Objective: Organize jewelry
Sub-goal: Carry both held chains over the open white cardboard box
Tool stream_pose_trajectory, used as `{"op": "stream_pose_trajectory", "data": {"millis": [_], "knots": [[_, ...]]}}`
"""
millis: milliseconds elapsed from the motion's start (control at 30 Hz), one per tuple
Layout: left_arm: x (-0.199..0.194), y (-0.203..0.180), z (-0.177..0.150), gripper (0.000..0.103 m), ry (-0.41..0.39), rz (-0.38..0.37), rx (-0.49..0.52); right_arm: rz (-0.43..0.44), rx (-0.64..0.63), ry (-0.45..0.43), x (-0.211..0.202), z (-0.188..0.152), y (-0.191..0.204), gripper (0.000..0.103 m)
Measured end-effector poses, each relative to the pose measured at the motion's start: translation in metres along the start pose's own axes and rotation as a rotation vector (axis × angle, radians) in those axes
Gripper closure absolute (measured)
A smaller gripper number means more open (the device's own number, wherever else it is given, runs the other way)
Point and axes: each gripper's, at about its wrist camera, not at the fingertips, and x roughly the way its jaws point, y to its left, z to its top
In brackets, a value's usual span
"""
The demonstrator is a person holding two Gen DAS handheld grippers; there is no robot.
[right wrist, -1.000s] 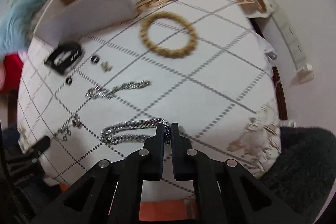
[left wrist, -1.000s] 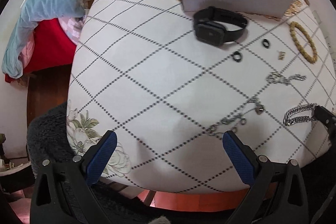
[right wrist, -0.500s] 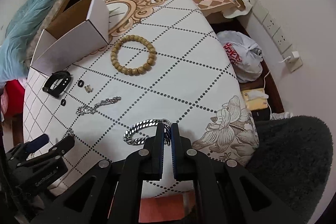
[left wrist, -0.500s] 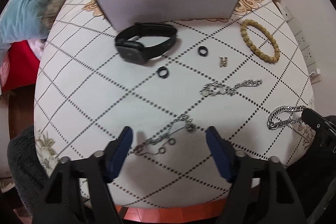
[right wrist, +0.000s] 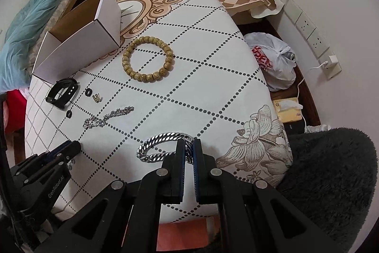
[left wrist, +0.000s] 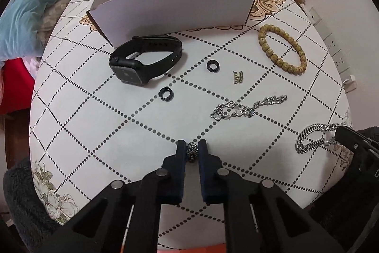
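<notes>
My left gripper pinches a bunched dark chain, mostly hidden between the pads, at the tablecloth's six o'clock edge; my right gripper clamps the silver curb bracelet, its clasp concealed.

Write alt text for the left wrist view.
The left gripper is shut on a small dark chain at the table's near edge. Beyond lie a black watch, two black rings, bracelets and an open white box.

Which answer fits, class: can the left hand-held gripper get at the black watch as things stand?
Probably not yet: the left hand-held gripper is shut on a small chain. Otherwise bare tablecloth lies before the black watch.
</notes>
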Motion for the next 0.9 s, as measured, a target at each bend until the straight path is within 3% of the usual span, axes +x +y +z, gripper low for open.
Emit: {"op": "stream_pose_trajectory", "data": {"millis": [167,333,633,900], "knots": [[-0.018,0.002,-0.005,0.096,-0.008,-0.05,-0.026,0.032,0.001,-0.02,-0.014,0.004,0.004,0.097],[-0.055,0.028,-0.013,0.096,-0.058,-0.106,-0.057,0.094,-0.007,-0.056,-0.037,0.009,0.015,0.097],[-0.101,0.05,0.019,0.096,-0.146,-0.155,-0.138,0.233,-0.036,-0.096,-0.071,0.03,0.047,0.097],[-0.159,0.062,0.068,0.096,-0.282,-0.204,-0.147,0.372,-0.079,-0.132,-0.101,0.078,0.082,0.097]]}}
